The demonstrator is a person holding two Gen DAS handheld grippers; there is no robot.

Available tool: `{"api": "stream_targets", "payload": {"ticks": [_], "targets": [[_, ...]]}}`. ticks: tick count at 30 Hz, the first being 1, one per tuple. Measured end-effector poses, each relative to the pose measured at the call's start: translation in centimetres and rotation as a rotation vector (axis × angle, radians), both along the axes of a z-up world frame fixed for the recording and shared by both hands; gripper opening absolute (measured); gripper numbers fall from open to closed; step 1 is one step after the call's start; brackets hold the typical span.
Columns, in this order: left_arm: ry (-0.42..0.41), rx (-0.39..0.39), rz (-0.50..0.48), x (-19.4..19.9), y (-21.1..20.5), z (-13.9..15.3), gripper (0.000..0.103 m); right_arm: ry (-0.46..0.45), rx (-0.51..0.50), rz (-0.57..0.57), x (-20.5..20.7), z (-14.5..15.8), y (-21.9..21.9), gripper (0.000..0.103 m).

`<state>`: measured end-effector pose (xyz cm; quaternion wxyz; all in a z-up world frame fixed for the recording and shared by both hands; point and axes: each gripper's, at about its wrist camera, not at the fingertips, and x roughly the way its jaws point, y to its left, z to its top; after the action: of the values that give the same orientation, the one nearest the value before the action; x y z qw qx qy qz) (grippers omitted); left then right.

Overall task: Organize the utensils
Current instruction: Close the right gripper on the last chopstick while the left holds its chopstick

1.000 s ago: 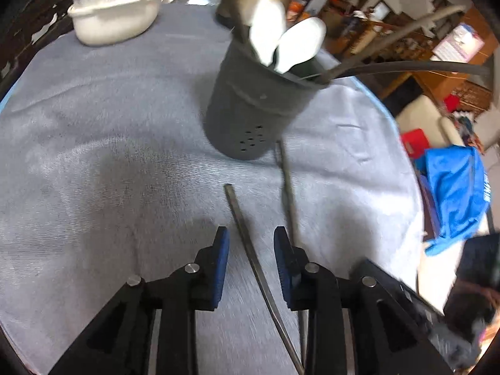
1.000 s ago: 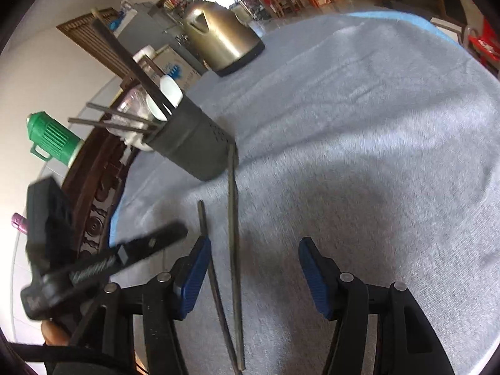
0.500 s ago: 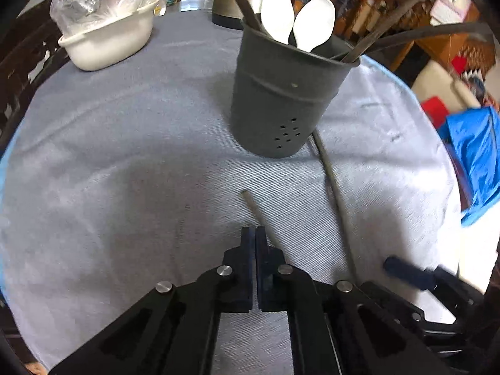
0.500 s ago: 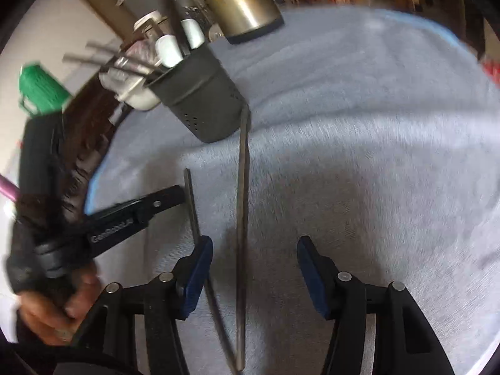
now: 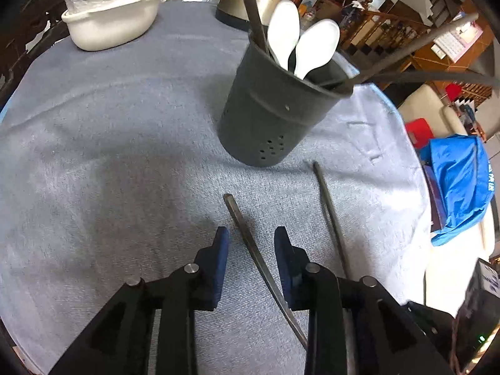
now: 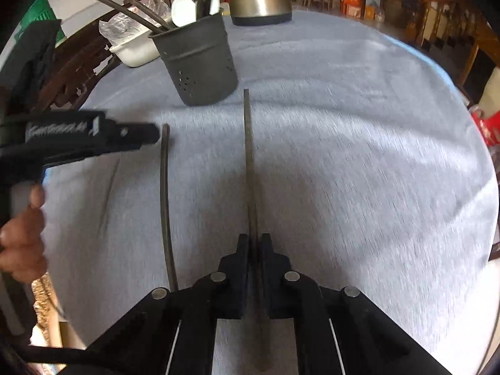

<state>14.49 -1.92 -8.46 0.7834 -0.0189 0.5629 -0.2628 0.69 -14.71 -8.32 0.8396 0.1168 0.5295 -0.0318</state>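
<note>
Closing right gripper (image 6: pixel 254 240) onto long dark metal chopstick (image 6: pixel 250 162), gripped between jaws.
Reopening left gripper (image 5: pixel 251 234) narrowly astride second chopstick (image 5: pixel 247 231), ungripped; lifting toward dark grey perforated holder (image 6: pixel 200 62) next.

Left gripper (image 5: pixel 251 236) parted, right gripper (image 6: pixel 255 240) clamped

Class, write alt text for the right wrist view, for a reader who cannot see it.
The right gripper is shut on a dark chopstick lying on a grey tablecloth. A second chopstick lies to its left, near the tip of the left gripper. Beyond stands a dark utensil holder with spoons and chopsticks in it.
</note>
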Motion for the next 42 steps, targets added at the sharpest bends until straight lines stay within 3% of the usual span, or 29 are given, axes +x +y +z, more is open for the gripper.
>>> {"api": "stream_targets", "payload": {"ticks": [4,5,6,8,11,13,15,18,24,26,28,31,37,42], "targets": [[-0.019,0.035,0.006,-0.2,-1.2,-1.2,0.030,0.036,0.092,0.025,-1.4,-0.1,-0.8,0.011],[-0.031,0.046,0.003,-0.1,-1.5,-1.5,0.026,0.039,0.129,0.015,-1.4,-0.1,-1.2,0.011],[-0.046,0.053,0.006,-0.2,-1.6,-1.5,0.016,0.028,0.186,-0.007,-1.5,0.1,-2.2,0.011],[-0.065,0.062,-0.002,-0.1,-1.6,-1.6,0.009,-0.031,0.246,-0.066,-1.3,1.2,-4.0,0.014],[-0.087,0.074,-0.037,0.1,-2.3,-1.7,0.008,-0.099,0.295,-0.093,-0.3,2.4,-5.5,0.032],[-0.094,0.088,-0.073,0.1,-2.5,-1.7,0.007,-0.131,0.291,-0.111,1.3,2.7,-6.0,0.060],[-0.100,0.104,-0.101,0.2,-1.9,-1.5,0.006,-0.146,0.266,-0.112,3.0,2.7,-6.0,0.058],[-0.101,0.127,-0.137,0.7,-1.5,-1.2,0.006,-0.110,0.232,-0.064,5.8,2.2,-5.2,0.038],[-0.081,0.147,-0.172,1.7,-0.4,-0.8,0.007,-0.048,0.111,-0.035,9.9,0.4,-2.8,0.036],[-0.069,0.137,-0.165,1.8,-0.2,-0.8,0.007,-0.030,0.068,-0.039,10.6,-0.4,-2.4,0.028],[-0.057,0.139,-0.158,1.9,-0.3,-1.0,0.007,-0.022,0.006,-0.024,10.9,-0.4,-1.7,0.011],[-0.052,0.134,-0.138,2.2,-0.9,-1.4,0.007,-0.013,-0.037,-0.003,11.0,-0.5,-1.2,0.006],[-0.097,0.120,-0.119,1.7,-0.2,-1.0,0.006,-0.094,0.040,-0.005,8.6,1.4,-2.0,0.006],[-0.168,0.049,-0.090,0.7,2.0,2.4,0.006,-0.203,0.118,0.008,6.1,4.2,-2.3,0.005]]}}
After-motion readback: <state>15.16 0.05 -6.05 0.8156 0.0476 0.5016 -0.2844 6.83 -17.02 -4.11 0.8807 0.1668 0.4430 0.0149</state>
